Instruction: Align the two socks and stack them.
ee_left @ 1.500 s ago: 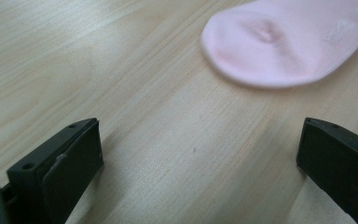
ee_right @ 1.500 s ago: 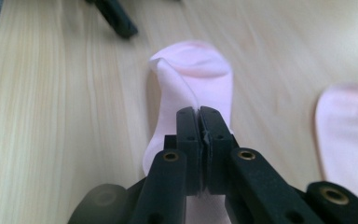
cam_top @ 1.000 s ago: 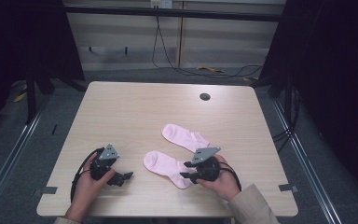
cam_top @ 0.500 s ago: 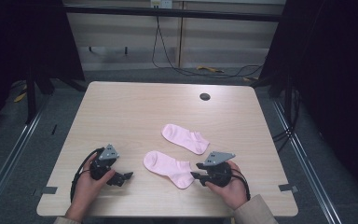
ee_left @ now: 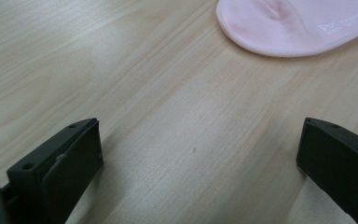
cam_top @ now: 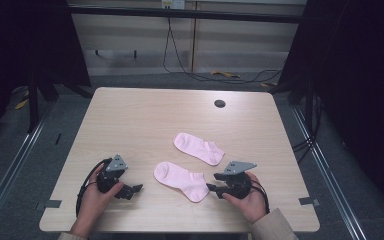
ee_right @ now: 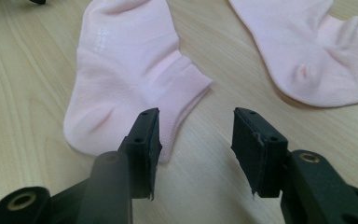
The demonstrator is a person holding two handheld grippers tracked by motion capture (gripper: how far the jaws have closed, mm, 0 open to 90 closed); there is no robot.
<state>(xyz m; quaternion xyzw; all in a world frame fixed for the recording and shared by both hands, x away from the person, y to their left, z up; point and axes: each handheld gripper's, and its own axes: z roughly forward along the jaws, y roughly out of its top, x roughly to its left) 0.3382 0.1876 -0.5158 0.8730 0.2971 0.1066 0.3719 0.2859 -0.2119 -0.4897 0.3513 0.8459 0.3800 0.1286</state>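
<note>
Two pink socks lie flat on the wooden table (cam_top: 130,125). The near sock (cam_top: 181,180) (ee_right: 121,79) lies toe to the left, its cuff toward my right gripper (cam_top: 214,189) (ee_right: 196,135). That gripper's jaws have just been opening; they stand partly apart over bare wood, and the left jaw overlaps the cuff's edge without gripping it. The far sock (cam_top: 198,148) (ee_right: 307,51) lies behind it. My left gripper (cam_top: 132,191) (ee_left: 198,144) rests open on the table left of the near sock (ee_left: 298,23), with wood alone between its wide jaws.
A dark round hole (cam_top: 219,103) sits in the tabletop near the far edge. Tape marks (cam_top: 50,204) flag the near table corners. Dark frame posts and floor cables (cam_top: 220,75) surround the table.
My right gripper has slid to the right, from over the near sock's cuff to just off its end. The left gripper and both socks have stayed put.
</note>
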